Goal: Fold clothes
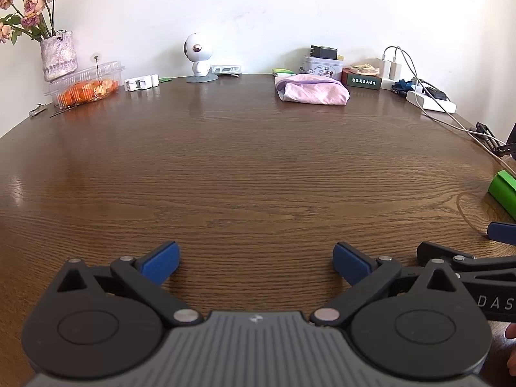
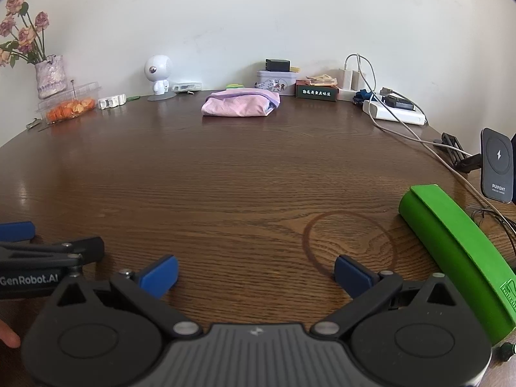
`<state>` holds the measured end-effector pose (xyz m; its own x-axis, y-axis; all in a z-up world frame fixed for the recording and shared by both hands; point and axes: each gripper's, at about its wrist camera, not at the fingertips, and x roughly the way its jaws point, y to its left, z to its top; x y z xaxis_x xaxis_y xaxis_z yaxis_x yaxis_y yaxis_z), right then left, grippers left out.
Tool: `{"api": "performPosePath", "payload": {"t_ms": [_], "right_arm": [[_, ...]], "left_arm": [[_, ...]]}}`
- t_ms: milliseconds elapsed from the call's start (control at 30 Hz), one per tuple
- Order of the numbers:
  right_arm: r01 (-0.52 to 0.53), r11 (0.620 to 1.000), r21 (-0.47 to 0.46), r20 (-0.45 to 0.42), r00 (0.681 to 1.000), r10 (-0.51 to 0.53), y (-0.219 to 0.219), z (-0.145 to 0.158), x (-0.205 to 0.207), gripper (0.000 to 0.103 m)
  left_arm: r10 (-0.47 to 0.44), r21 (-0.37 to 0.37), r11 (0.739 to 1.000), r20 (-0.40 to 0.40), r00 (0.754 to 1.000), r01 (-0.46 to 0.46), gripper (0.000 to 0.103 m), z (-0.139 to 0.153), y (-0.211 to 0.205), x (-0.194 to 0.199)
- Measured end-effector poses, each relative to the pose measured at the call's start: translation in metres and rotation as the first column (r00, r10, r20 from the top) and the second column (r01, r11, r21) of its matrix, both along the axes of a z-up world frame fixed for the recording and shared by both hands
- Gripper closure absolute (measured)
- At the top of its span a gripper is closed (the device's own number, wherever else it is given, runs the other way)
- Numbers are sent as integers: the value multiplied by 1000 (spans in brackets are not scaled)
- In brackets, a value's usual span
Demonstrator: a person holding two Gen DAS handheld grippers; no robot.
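Dark brown wood-grain table (image 1: 245, 167), glossy, with pale light reflections at its left edge and a faint ring mark (image 2: 350, 245) in the grain near the right front. Plain white wall (image 1: 258, 9) runs behind the far edge, evenly daylit with no hard shadows. Vase (image 1: 58, 55) of dried roses stands in the far left corner against the wall.
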<state>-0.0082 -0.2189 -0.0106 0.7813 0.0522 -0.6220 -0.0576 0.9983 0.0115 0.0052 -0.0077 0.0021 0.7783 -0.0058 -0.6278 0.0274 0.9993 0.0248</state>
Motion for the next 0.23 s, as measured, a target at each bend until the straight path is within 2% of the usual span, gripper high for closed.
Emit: {"api": "performPosePath", "payload": {"t_ms": [233], "right_arm": [[14, 1000, 2, 0, 1000, -14, 1, 0, -1, 0]], "left_arm": [[4, 2, 1000, 0, 1000, -4, 1, 0, -2, 1]]}}
